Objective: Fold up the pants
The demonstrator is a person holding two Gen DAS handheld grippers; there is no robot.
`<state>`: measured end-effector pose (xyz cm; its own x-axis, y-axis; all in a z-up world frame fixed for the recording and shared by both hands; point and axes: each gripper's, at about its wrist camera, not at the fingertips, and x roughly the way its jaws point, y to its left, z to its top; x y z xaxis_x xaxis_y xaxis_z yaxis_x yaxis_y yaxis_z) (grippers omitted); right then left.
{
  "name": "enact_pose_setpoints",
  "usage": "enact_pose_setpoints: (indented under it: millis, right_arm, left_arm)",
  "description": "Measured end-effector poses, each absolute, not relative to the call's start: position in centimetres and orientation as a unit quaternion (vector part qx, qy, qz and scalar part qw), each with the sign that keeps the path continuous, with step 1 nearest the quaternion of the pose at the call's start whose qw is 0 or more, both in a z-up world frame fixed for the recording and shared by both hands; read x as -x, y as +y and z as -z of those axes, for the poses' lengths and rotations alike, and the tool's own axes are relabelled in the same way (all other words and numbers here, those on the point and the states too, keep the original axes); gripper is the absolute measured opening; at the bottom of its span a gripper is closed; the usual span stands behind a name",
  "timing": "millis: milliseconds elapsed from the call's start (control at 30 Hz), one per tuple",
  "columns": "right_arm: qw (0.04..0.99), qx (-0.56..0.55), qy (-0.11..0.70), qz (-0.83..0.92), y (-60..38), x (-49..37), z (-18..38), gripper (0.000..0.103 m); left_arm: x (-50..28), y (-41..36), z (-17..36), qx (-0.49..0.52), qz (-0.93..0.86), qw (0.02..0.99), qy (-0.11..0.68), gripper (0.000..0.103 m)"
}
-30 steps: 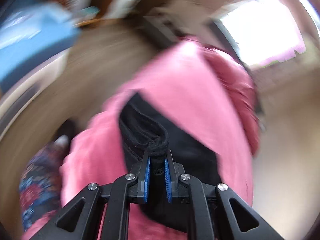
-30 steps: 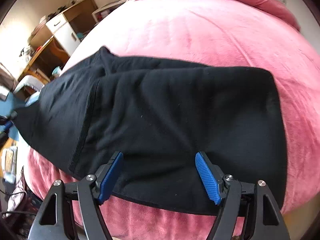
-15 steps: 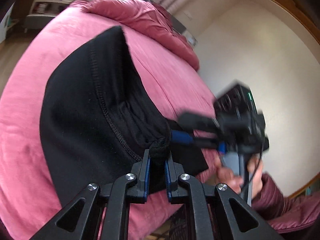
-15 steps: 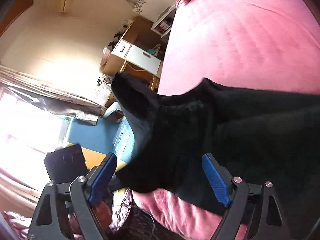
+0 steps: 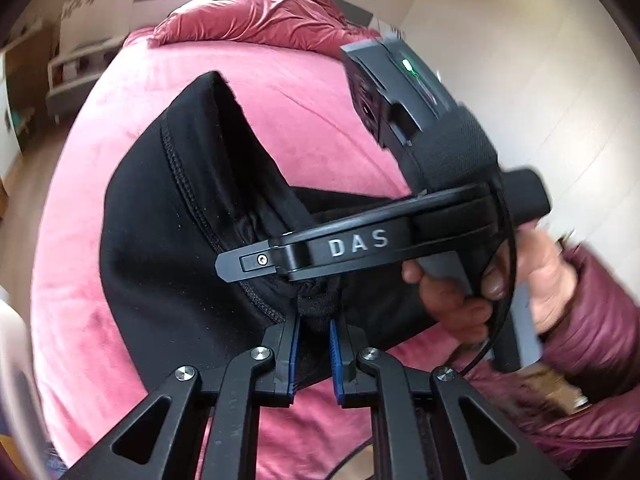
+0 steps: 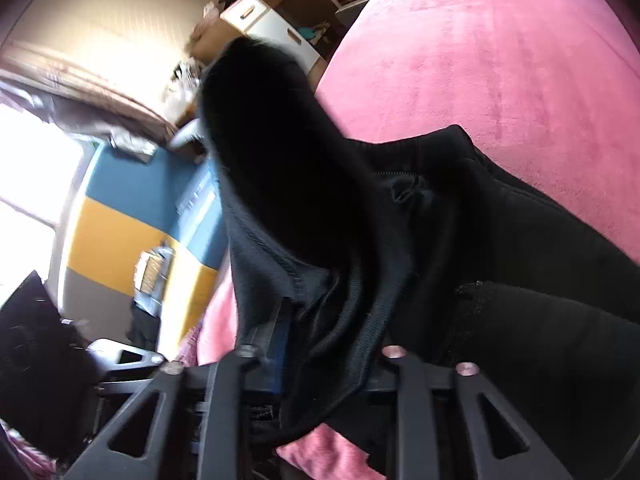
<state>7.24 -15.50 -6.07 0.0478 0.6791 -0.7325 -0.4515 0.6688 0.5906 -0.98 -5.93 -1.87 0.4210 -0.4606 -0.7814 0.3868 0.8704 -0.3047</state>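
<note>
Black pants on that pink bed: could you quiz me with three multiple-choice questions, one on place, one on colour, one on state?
1. Where do the pants lie?
A. on the bed
B. on a chair
C. on the floor

2. What colour are the pads of the left hand-held gripper?
A. red
B. blue
C. white

3. How is the left hand-held gripper?
A. wide open
B. shut on the pants
C. holding a sock

Answers: 1 A, black cloth spreads over the pink cover; 2 B, blue strips line both fingers; 3 B, a bunch of black fabric is pinched between the pads.

Black left gripper (image 5: pixel 314 334) w/ blue pads, silver screws; right gripper (image 5: pixel 400 248) marked "DAS", green LED; maroon quilted sleeve (image 5: pixel 592 320).
</note>
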Motion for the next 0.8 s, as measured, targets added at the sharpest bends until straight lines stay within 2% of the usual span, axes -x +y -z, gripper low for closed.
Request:
enact_pose_setpoints:
  millis: [167,300,433,800]
  right_arm:
    - [0.717,-0.121,0.562,-0.396,-15.9,-7.3,6.0,0.018]
    - [0.718,-0.135,0.560,-0.390,-17.7,-6.6,5.5,0.016]
    - [0.722,-0.152,0.558,-0.380,-19.4,-6.7,5.2,0.015]
    - [0.737,-0.168,0.546,-0.360,-21.1,-5.1,4.1,0.014]
  left_arm:
    - [1.5,-7.1,1.5,-0.004,0.240,0.850,0.470,0.013]
    - [2.0,-6.8,1.1,-0.005,0.247,0.851,0.464,0.021]
    - [2.0,-6.2,0.7,-0.011,0.246,0.854,0.459,0.024]
    - [3.6,-4.4,-0.2,0.005,0.254,0.858,0.446,0.025]
